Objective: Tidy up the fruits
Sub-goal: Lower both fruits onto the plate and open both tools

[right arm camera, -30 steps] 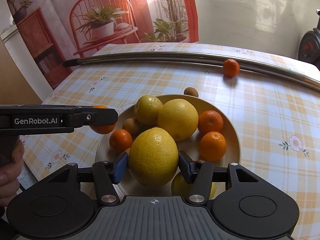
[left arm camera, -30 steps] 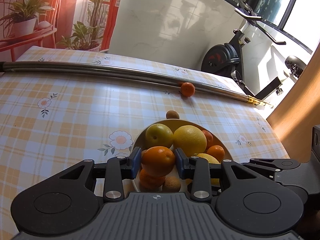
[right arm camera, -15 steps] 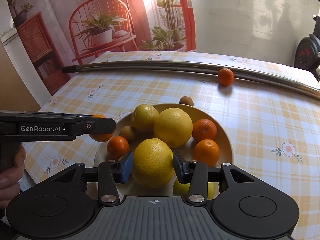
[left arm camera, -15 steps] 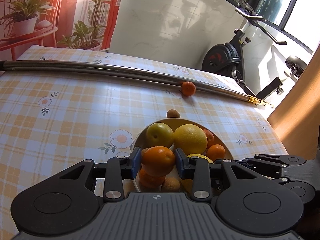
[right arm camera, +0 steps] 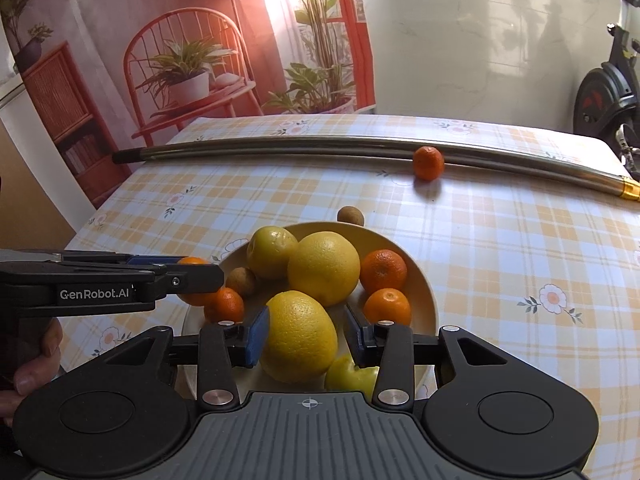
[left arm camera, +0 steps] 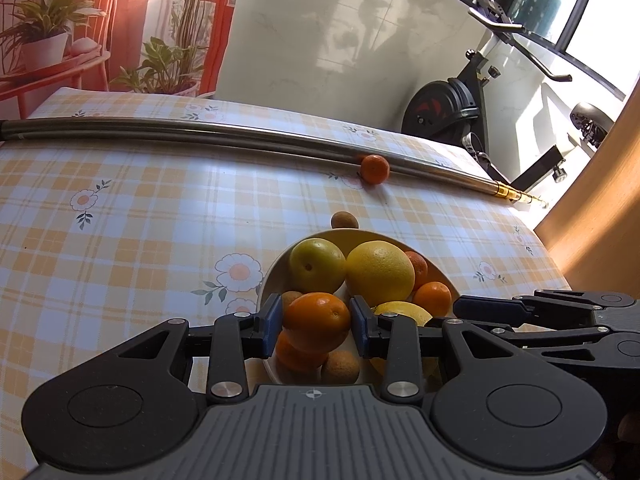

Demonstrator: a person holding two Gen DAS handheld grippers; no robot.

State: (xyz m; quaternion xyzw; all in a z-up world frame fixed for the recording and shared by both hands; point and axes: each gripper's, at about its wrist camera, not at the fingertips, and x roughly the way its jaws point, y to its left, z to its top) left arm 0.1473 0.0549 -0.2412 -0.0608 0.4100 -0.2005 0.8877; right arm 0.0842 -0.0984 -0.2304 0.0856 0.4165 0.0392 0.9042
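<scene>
Left tongs clamp a round orange fruit between their blue pads, holding it above the near-left edge of the shallow cream-coloured round plate; from the right wrist view the same tongs reach in from the left with a hand wrapped around the grip. Right tongs straddle a large yellow grapefruit-like citrus (the left pad touches its skin, while a thin gap shows at the right pad, so I cannot tell whether the grip is firm). Under that citrus, a small yellow-green fruit lies at the near rim of the plate.

Further in on the plate sit a small mandarin, a brown kiwi, two more small oranges on the right side, a second big yellow citrus in the middle and a yellow-green apple-like fruit just beside it.

Just beyond the plate's far rim, a lone brown kiwi fruit rests on the yellow plaid tabletop. Farther back, a loose tangerine lies against a long shiny metal pole stretched across the tabletop. Behind stand a red backdrop with potted plants and a black exercise bike.
</scene>
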